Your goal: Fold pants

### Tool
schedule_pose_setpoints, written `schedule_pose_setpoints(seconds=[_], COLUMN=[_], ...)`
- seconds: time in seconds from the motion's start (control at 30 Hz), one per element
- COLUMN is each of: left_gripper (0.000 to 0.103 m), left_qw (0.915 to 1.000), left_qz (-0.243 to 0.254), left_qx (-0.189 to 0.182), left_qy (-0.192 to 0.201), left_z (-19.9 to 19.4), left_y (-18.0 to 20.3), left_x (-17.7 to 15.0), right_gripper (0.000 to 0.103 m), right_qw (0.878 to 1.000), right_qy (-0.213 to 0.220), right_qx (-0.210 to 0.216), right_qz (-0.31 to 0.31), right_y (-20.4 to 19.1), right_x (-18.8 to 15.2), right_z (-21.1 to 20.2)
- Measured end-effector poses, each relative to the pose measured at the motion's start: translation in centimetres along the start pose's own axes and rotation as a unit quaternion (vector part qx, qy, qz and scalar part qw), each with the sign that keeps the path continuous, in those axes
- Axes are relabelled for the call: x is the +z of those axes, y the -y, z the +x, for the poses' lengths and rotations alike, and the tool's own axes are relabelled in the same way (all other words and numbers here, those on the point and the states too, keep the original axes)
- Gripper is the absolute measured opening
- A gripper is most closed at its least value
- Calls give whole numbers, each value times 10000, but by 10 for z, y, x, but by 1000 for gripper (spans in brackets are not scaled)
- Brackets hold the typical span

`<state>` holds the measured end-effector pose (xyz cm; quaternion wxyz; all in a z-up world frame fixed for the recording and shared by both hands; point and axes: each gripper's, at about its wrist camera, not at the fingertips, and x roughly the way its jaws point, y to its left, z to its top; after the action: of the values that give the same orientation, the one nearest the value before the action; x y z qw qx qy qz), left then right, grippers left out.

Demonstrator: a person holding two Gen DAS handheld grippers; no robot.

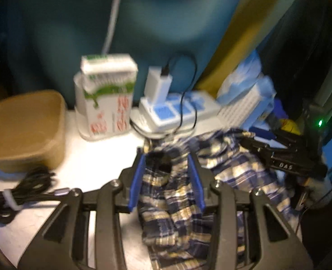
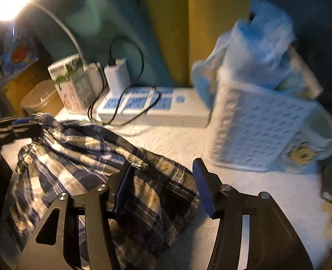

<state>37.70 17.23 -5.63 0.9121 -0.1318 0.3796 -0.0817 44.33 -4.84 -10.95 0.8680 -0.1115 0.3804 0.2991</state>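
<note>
Blue, white and tan plaid pants (image 1: 179,202) lie bunched on the white table (image 1: 94,164). In the left wrist view my left gripper (image 1: 168,166) has a gathered wad of this cloth filling the gap between its blue pads (image 1: 139,180). In the right wrist view the left gripper (image 2: 28,124) sits at the far left, and folds in the pants (image 2: 80,157) run toward it. My right gripper (image 2: 163,180) stands open over the pants' near edge: one pad rests against the cloth, the other is clear over bare table. The right gripper (image 1: 253,141) also shows at the right of the left view, blurred.
Along the back stand a brown tub (image 1: 24,130), a green and white carton (image 1: 105,99), and a power strip (image 2: 152,110) with a charger and black lead. A coiled black cable (image 1: 19,193) lies at the left. A white perforated basket (image 2: 260,126) with blue plastic stands at the right.
</note>
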Motion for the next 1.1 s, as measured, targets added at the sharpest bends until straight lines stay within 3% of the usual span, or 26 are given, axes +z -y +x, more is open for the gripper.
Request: schedule_pose_setpoints(seconds=[0.13,0.27,0.33,0.37,0.43,0.5,0.63,0.8,0.97,1.03,1.1], left_gripper=[41,41,41,41,41,41,42,43,43,43,43], left_qw=[9989,9970,9929,9895,9839,9820,9880,9913,9968,9984,9993], left_qz=[68,762,1129,1353,1631,1622,1142,792,480,392,290], left_qx=[264,106,132,193,476,728,641,494,262,233,140], left_qy=[370,-114,-349,-462,-555,-641,-815,-928,-584,-347,-161], left_z=[-28,-13,2,14,33,51,74,82,34,11,-9], left_y=[-5,17,30,37,42,34,8,-7,-9,-9,-7], left_x=[6,-2,-7,-9,-10,-5,5,4,7,7,1], right_gripper=[55,55,41,24,18,16,15,15,15,26,51], right_qw=[9998,9982,9973,9967,9955,9945,9924,9907,9948,9957,9947], right_qy=[207,382,167,17,-193,-380,-675,-753,-336,-87,52], right_qx=[-32,238,355,361,403,455,510,521,349,426,733], right_qz=[34,-389,-617,-721,-835,-866,-890,-1003,-894,-819,-716], right_y=[-1,-19,-28,-32,-34,-32,-24,-23,-20,-23,-32], right_x=[2,4,4,4,4,7,11,13,19,18,12], right_z=[-23,-41,-31,-22,-4,20,59,75,34,7,-18])
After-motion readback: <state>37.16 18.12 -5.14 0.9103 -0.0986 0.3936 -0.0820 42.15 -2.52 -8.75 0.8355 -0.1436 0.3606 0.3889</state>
